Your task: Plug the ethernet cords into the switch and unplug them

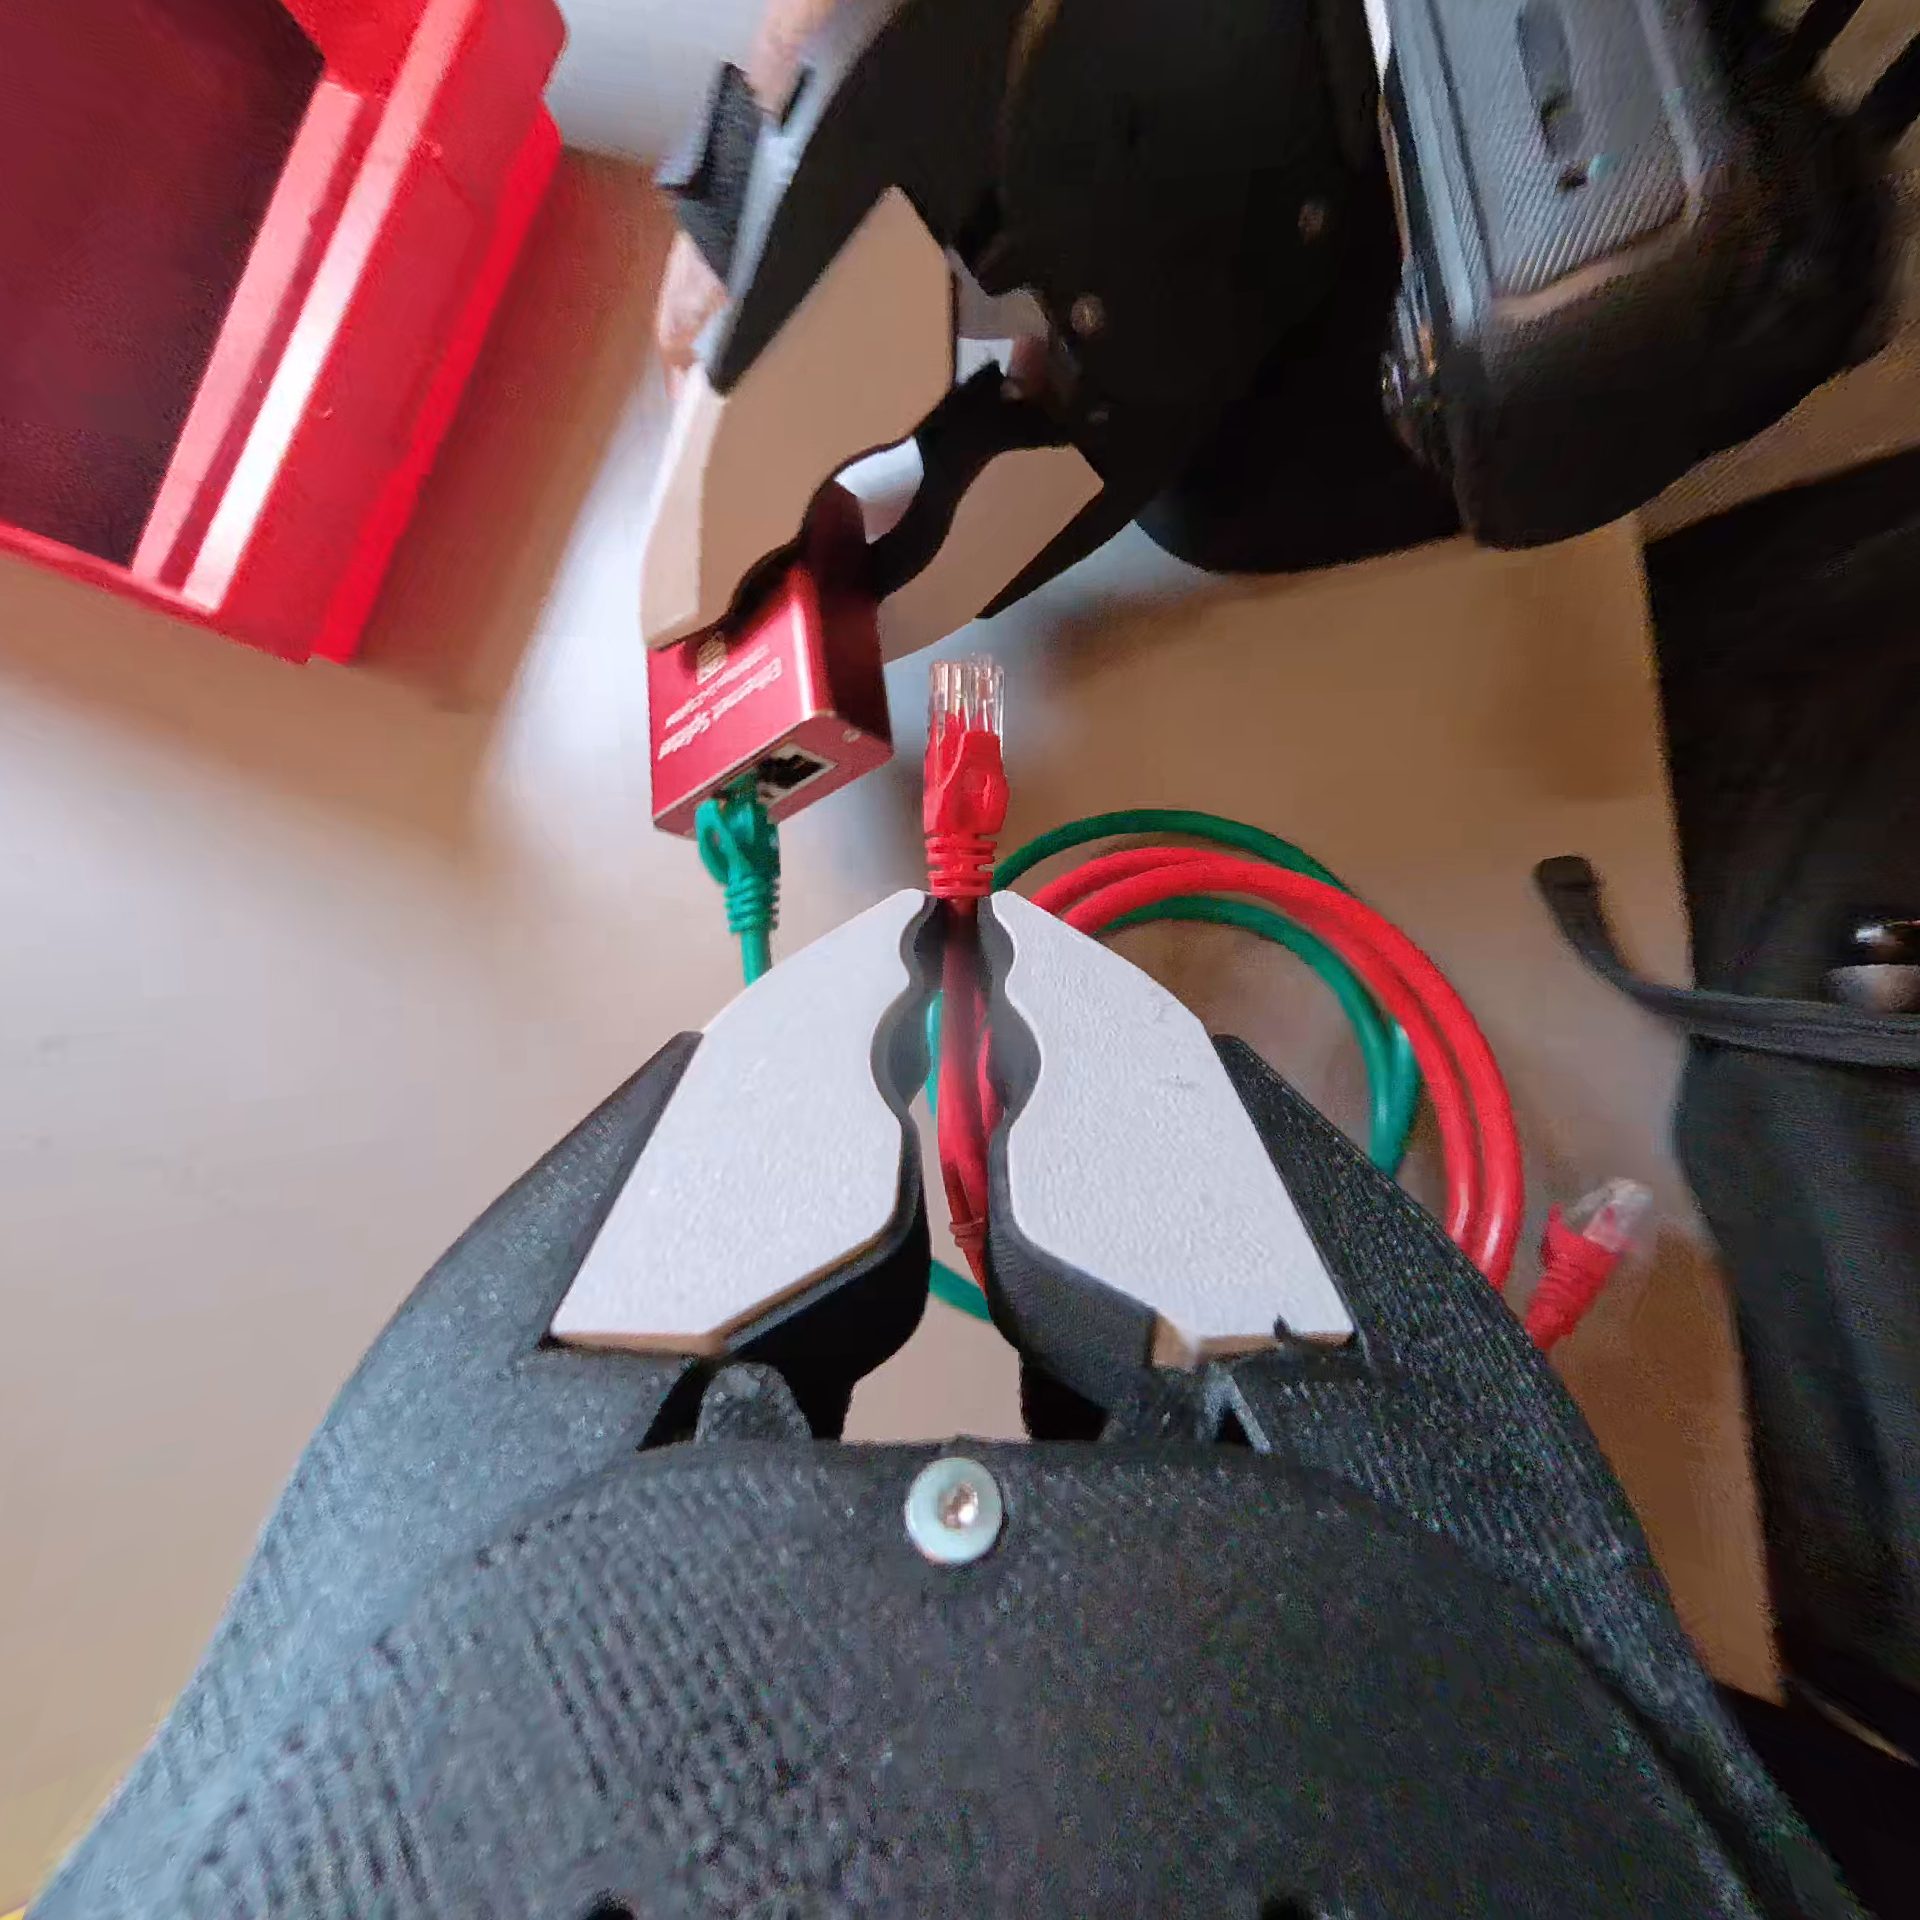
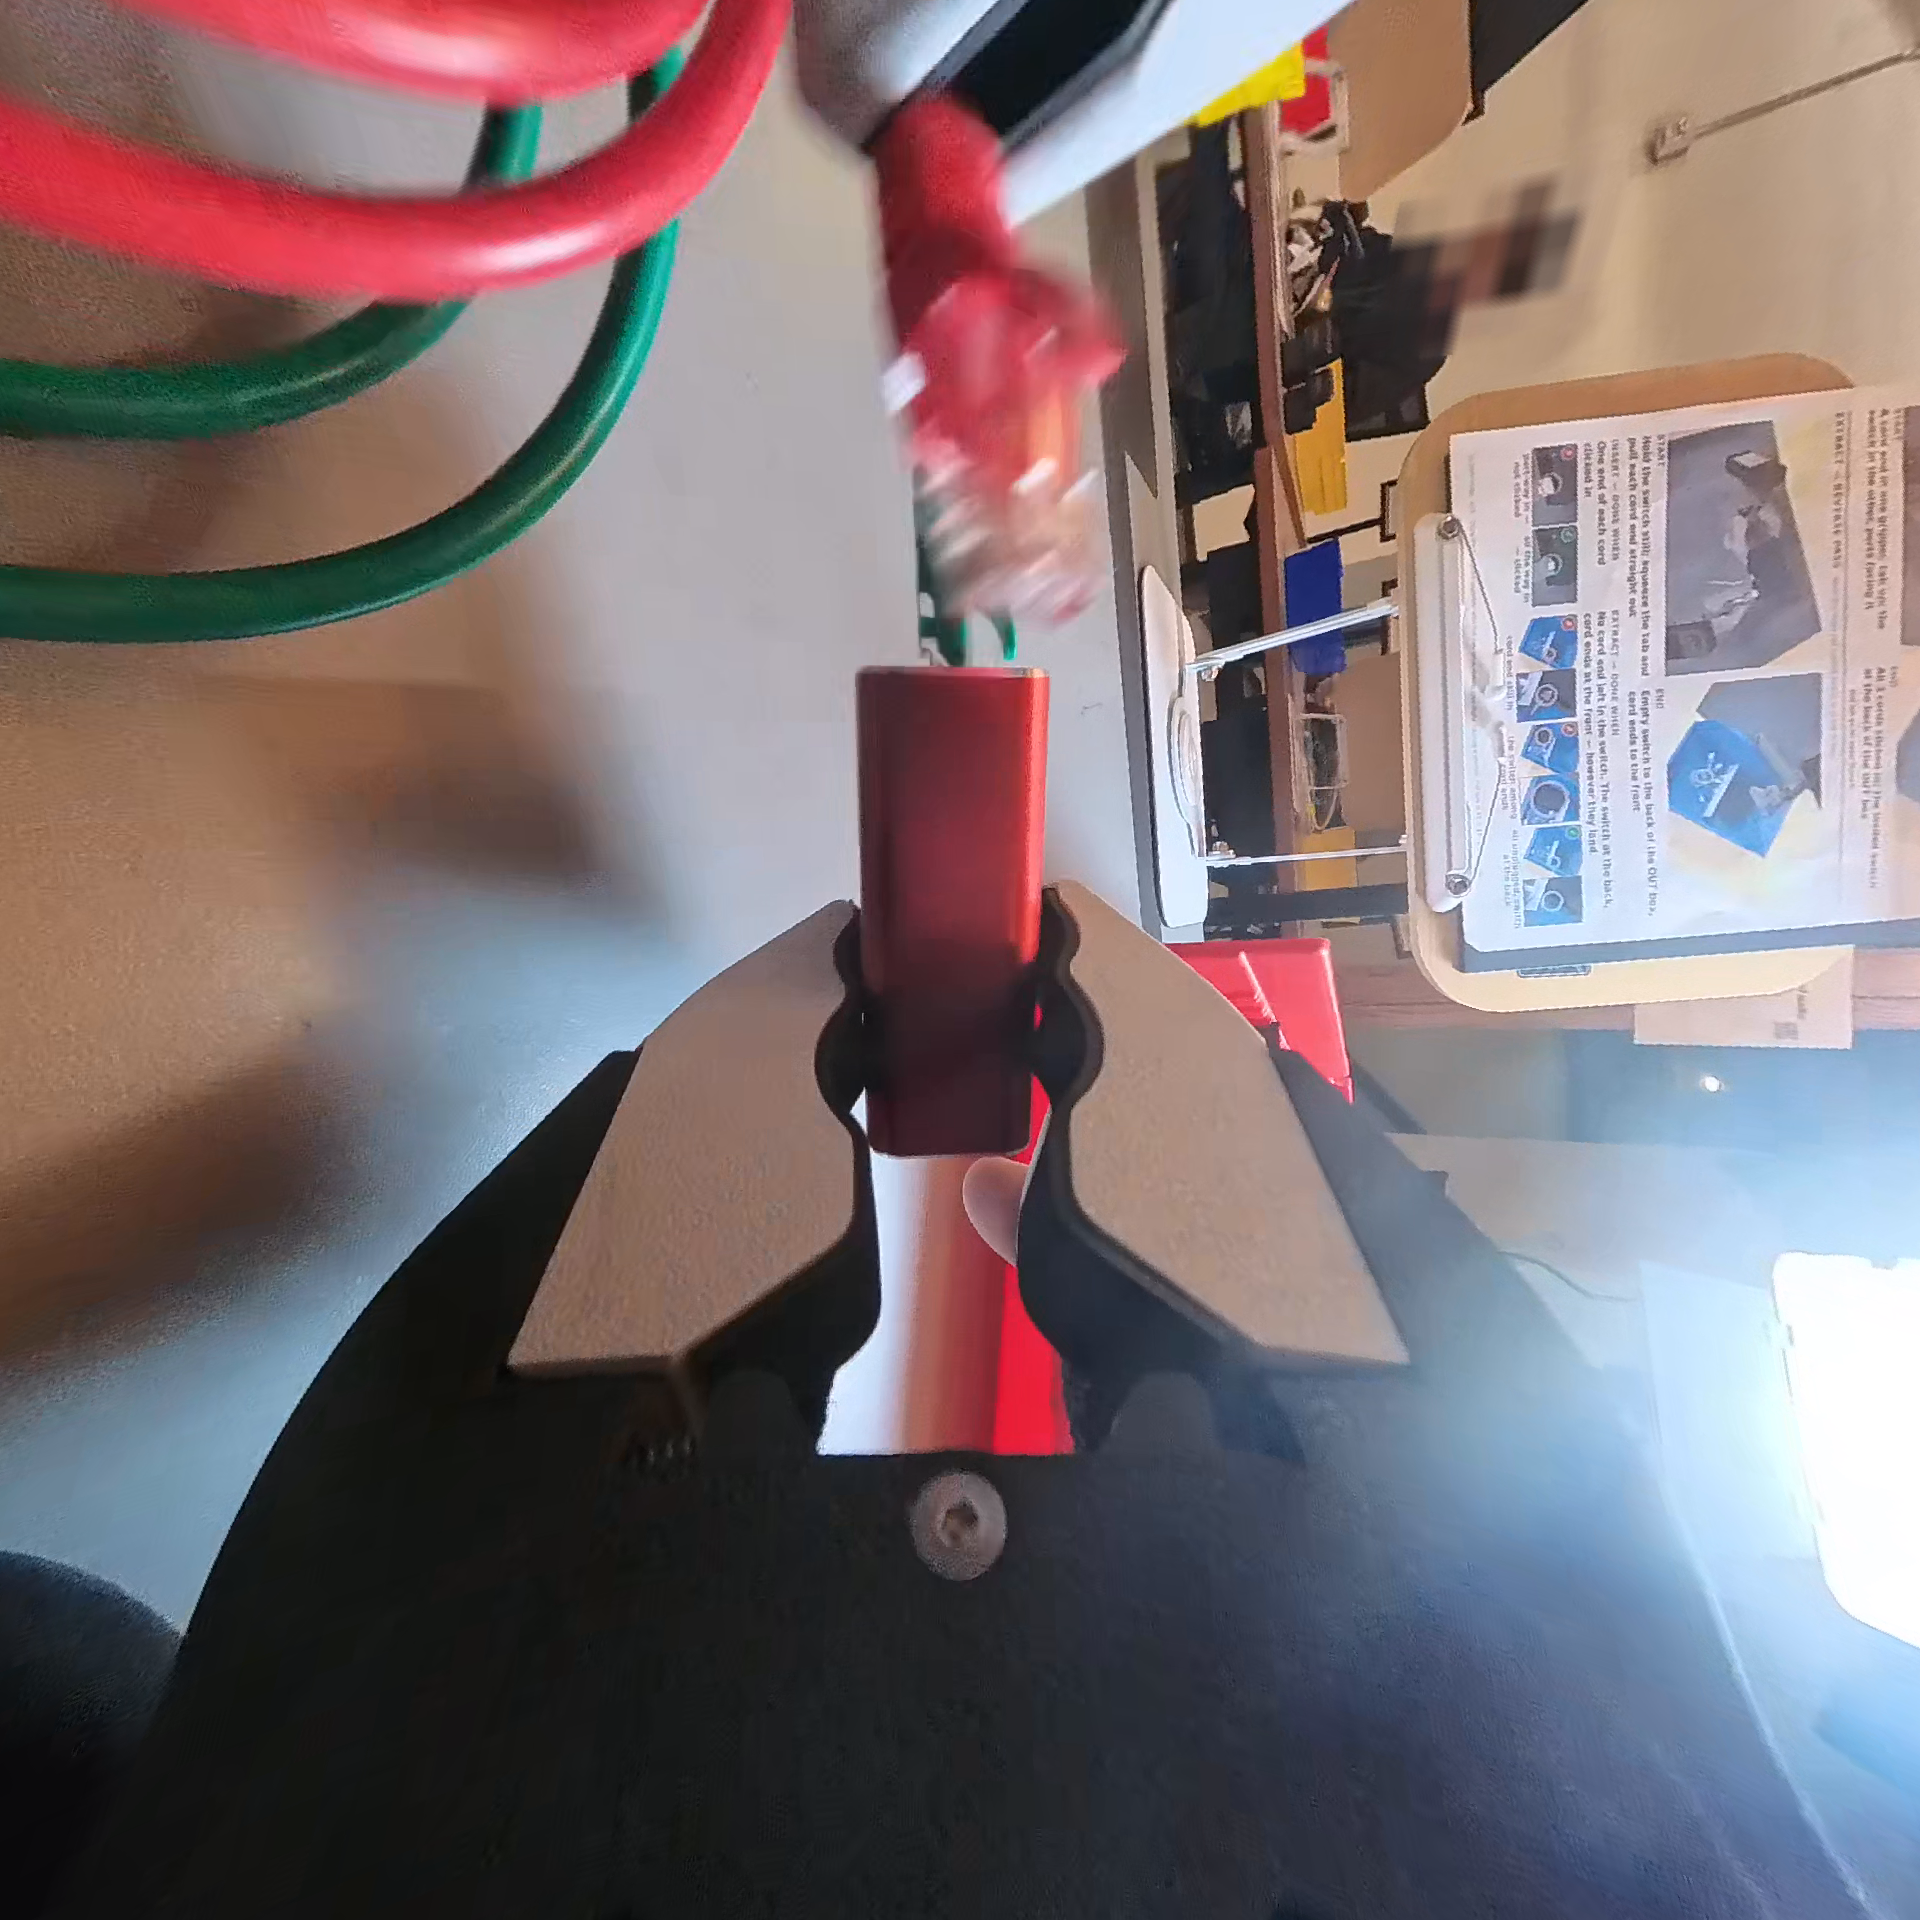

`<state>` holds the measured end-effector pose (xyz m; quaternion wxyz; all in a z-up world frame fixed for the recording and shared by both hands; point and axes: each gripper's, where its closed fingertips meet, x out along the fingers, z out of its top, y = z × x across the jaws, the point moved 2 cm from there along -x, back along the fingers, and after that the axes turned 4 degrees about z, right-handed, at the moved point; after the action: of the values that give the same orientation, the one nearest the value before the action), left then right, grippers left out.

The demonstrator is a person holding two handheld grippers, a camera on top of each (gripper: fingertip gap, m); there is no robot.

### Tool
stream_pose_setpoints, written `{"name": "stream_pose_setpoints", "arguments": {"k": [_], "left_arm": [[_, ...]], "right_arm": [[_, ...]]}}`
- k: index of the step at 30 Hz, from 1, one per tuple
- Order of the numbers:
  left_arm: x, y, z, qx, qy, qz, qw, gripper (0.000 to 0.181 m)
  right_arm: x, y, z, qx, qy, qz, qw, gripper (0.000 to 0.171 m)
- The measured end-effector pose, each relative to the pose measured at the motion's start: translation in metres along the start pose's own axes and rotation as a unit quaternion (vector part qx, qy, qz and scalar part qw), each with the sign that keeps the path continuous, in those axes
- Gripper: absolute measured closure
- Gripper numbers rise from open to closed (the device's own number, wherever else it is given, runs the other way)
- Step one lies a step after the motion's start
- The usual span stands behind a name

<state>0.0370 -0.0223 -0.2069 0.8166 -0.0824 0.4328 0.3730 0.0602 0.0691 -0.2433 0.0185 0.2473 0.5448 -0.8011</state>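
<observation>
My left gripper [image 1: 956, 914] is shut on the red ethernet cord [image 1: 1455, 1039] just behind its plug [image 1: 966, 769], which points at the red switch [image 1: 758, 717] and stands a little to its right, apart from it. My right gripper [image 2: 951, 925] is shut on the red switch [image 2: 951, 852] and holds it above the table; it also shows in the left wrist view [image 1: 831, 540]. A green cord's plug [image 1: 740, 852] sits in the switch's left port. The port beside it [image 1: 800, 771] is open. The red plug [image 2: 997, 416] is blurred in the right wrist view.
A red box [image 1: 260, 312] stands at the upper left on the pale table [image 1: 260, 1039]. Loops of red and green cord [image 1: 1392, 1049] lie at the right with the red cord's other plug [image 1: 1584, 1257]. A clipboard with an instruction sheet [image 2: 1662, 675] stands beyond the table. There is about 9 cm between the tips of the two grippers.
</observation>
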Motion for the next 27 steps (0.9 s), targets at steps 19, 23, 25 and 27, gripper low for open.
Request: {"name": "stream_pose_setpoints", "arguments": {"k": [19, 23, 25, 27], "left_arm": [[-0.014, 0.015, -0.016, -0.263, 0.096, -0.183, 0.943, 0.176], [-0.012, 0.015, -0.016, -0.267, 0.105, -0.196, 0.938, 0.176], [-0.010, 0.014, -0.018, -0.270, 0.112, -0.202, 0.935, 0.176], [-0.009, 0.013, -0.020, -0.274, 0.119, -0.210, 0.931, 0.176]], "right_arm": [[-0.008, -0.018, 0.023, -0.052, -0.030, -0.067, 0.996, 0.142], [-0.007, -0.016, 0.025, -0.067, -0.034, -0.073, 0.994, 0.142], [-0.006, -0.015, 0.026, -0.072, -0.037, -0.074, 0.994, 0.142], [-0.006, -0.013, 0.027, -0.080, -0.039, -0.075, 0.993, 0.142]]}}
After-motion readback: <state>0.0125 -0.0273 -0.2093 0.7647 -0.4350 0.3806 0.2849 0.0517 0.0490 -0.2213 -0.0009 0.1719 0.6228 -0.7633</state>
